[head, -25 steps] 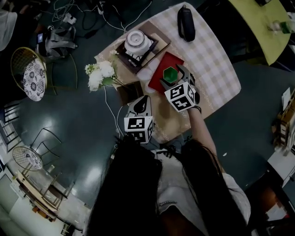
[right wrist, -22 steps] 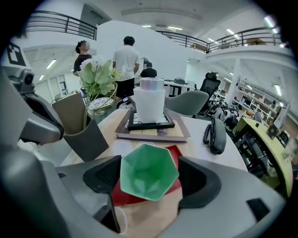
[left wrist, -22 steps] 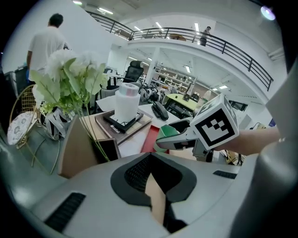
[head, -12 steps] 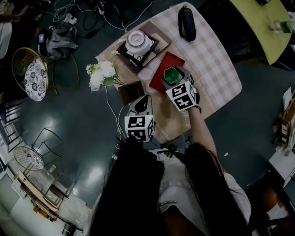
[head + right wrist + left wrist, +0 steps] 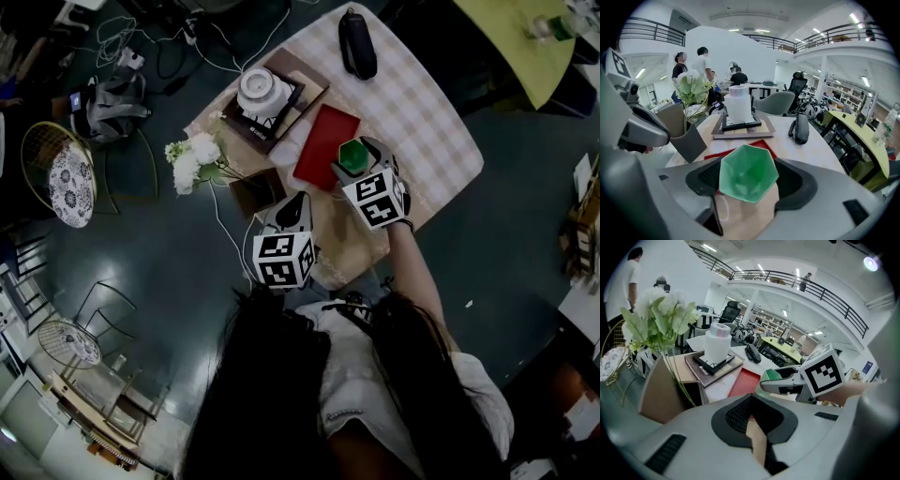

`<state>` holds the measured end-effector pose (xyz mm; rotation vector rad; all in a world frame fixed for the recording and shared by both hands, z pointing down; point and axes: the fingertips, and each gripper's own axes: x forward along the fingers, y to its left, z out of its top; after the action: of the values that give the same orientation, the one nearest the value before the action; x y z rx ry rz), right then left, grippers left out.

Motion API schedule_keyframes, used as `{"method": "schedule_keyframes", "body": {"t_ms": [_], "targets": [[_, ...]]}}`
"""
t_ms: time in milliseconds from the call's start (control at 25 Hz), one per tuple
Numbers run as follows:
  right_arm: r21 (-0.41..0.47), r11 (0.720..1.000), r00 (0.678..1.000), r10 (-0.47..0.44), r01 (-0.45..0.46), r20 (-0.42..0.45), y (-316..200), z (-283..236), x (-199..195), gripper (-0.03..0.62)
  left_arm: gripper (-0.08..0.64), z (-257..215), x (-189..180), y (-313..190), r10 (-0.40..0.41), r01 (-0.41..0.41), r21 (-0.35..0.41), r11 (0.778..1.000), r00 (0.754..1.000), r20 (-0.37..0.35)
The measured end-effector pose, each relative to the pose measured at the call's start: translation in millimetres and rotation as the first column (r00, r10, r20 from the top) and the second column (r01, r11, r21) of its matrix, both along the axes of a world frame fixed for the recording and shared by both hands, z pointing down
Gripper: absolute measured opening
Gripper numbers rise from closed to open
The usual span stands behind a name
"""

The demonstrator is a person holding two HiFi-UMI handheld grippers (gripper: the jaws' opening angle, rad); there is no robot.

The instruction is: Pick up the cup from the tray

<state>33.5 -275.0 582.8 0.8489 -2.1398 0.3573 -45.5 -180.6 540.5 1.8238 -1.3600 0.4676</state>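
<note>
R gripper (image 5: 749,180): jaws closed onto green cup (image 5: 352,156), a pad pressed on each side. Cup is held upright, and its six-sided mouth is seen from above in R gripper view. In head view the cup is found at 4 o'clock of red tray (image 5: 322,141), right at tray's edge. Whether it's lifted clear of the surface (image 5: 412,103) can't be told. In R gripper view the tray is seen at 12 o'clock, just behind cup.

L gripper (image 5: 750,398): jaws pressed together. It's held at 7 o'clock of tray, near surface edge, well apart from cup.

Other items, noted from tray in head view:
- White roll (image 5: 262,89) at 10–11 o'clock, stood on a flat stack (image 5: 305,82).
- Flowers (image 5: 192,157) at 9 o'clock, off the surface edge.
- Brown box (image 5: 258,190) at 8 o'clock, near tray's corner.
- Black case (image 5: 357,42) at 12 o'clock, well apart, laid on checked cloth.
</note>
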Motion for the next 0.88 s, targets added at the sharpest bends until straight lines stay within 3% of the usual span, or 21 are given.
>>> {"method": "schedule_keyframes", "body": {"t_ms": [400, 880], "targets": [[-0.03, 0.995, 0.995, 0.096, -0.097, -0.033, 16, 13, 46, 0.337, 0.009, 6, 22, 2, 0.059, -0.059, -0.002, 0.998, 0.998, 0.005], [-0.03, 0.995, 0.995, 0.095, -0.096, -0.031, 21, 25, 50, 0.337, 0.008, 32, 25, 14, 0.059, -0.058, -0.057, 0.997, 0.998, 0.011]]}}
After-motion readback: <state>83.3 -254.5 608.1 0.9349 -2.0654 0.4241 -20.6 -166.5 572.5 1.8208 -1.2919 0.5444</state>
